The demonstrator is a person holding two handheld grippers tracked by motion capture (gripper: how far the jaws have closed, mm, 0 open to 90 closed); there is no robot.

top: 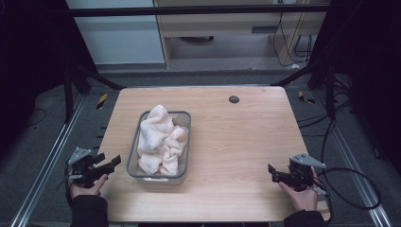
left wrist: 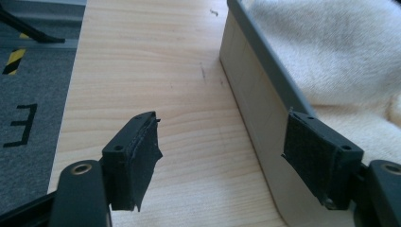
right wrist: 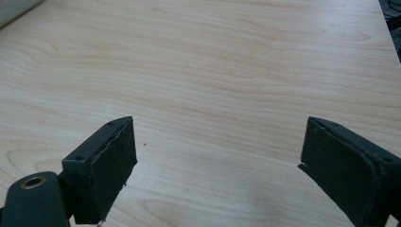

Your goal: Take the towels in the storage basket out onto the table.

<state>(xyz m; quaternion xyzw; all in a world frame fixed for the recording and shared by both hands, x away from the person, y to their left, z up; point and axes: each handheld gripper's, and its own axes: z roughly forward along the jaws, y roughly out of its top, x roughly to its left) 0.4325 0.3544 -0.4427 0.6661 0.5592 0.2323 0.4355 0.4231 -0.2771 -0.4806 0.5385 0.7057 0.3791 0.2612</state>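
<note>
Two grippers wait at the near edge of the table, both with jaws spread and empty. The left gripper is much nearer to the basket, just beside its near left corner. The right gripper is well apart. The basket's long axis runs away from the person, and the crumpled towel lies inside.

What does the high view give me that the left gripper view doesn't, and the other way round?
High view alone: the whole grey basket near the table's left side, the right gripper apart at the near right, open over bare wood, and a dark round spot near the far edge. Left gripper view alone: the left gripper with jaws open, nothing between them, one jaw against the basket's outer wall, plus floor markings. Both: the cream towel heaped in the basket and the wooden table.
</note>
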